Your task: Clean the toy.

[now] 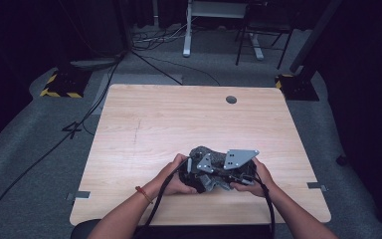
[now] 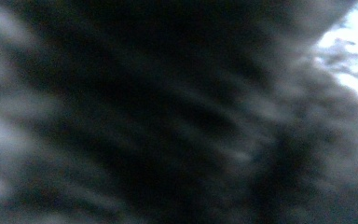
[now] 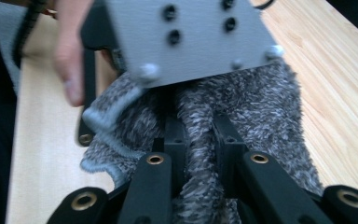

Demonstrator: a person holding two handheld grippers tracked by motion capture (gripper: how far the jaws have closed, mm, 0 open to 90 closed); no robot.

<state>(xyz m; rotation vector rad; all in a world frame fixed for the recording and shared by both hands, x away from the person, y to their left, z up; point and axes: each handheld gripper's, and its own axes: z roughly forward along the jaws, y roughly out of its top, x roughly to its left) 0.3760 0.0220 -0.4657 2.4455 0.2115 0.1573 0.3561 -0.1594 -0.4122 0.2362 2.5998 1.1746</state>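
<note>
On the pale wooden worktop (image 1: 169, 124), near its front edge, lies a grey fuzzy cloth (image 3: 261, 107), and both hands hold it: the right hand-held gripper (image 3: 200, 140) is clamped on a fold of it, the left hand-held gripper (image 1: 195, 172) closed into its fabric too.

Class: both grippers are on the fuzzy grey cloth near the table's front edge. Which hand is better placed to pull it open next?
Probably right: the right gripper visibly pinches a fold of the fuzzy grey cloth; the left gripper view is blurred.
</note>
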